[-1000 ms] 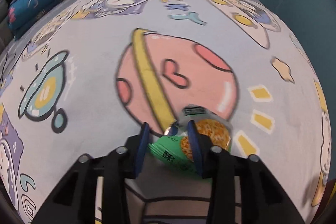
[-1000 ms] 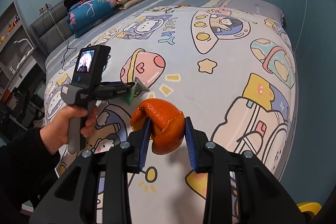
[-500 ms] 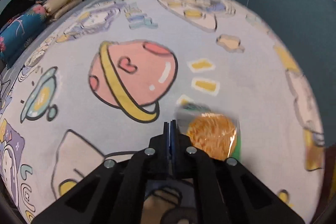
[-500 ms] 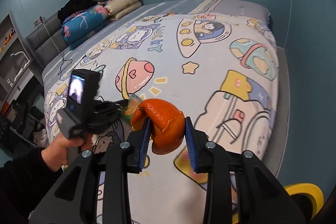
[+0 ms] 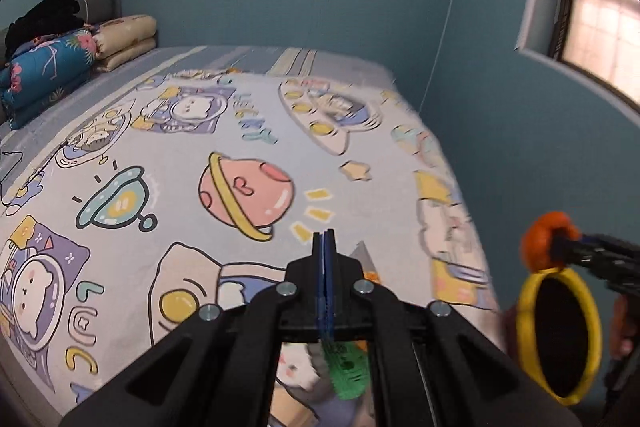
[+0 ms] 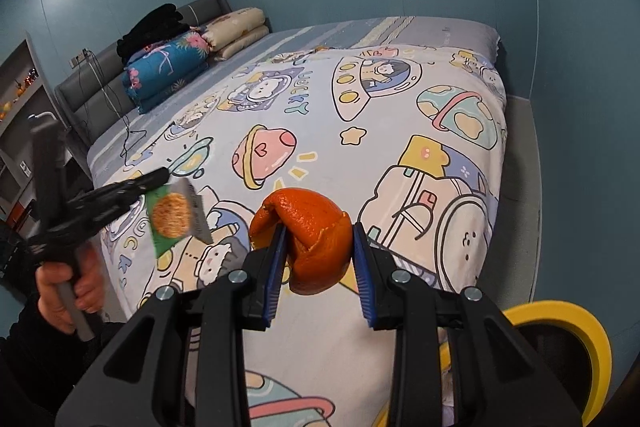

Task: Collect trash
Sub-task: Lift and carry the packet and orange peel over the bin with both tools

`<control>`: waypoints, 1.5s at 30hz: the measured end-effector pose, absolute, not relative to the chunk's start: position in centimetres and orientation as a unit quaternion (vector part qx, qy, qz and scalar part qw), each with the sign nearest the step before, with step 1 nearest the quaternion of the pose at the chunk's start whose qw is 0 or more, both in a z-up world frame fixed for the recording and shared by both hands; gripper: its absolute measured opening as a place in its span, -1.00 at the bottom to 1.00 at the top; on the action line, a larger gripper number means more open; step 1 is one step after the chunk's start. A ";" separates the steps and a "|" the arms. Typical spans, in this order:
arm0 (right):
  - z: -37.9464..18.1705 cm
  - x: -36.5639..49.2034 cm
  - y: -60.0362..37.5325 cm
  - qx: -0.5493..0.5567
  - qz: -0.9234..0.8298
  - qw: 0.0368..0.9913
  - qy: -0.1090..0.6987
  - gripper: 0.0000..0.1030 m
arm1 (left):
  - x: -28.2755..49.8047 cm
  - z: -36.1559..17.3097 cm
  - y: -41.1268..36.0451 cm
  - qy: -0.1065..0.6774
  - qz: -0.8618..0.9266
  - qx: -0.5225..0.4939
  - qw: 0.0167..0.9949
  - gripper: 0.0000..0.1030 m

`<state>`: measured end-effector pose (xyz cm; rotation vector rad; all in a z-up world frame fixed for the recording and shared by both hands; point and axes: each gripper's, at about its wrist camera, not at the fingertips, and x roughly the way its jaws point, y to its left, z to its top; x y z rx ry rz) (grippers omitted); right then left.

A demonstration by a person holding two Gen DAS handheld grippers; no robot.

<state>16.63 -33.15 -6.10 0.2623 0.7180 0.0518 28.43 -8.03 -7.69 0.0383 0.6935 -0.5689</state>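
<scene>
While held above the cartoon-print bed [image 6: 400, 131]: left claw [image 5: 324, 239] pinched flat on a green snack wrapper [image 6: 176, 217], right claw [image 6: 320, 247] clamped on an orange peel [image 6: 316, 231]. Yellow-rimmed bin [image 5: 558, 337] beside the bed, just below the peel.

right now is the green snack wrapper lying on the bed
No, the green snack wrapper hangs in the air, pinched in the left tool above the bed.
</scene>
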 end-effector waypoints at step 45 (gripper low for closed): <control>-5.8 -3.5 -46.5 0.151 -0.207 0.938 0.232 -0.41 | 5.8 1.2 -29.3 0.205 -0.488 0.158 0.834 -0.99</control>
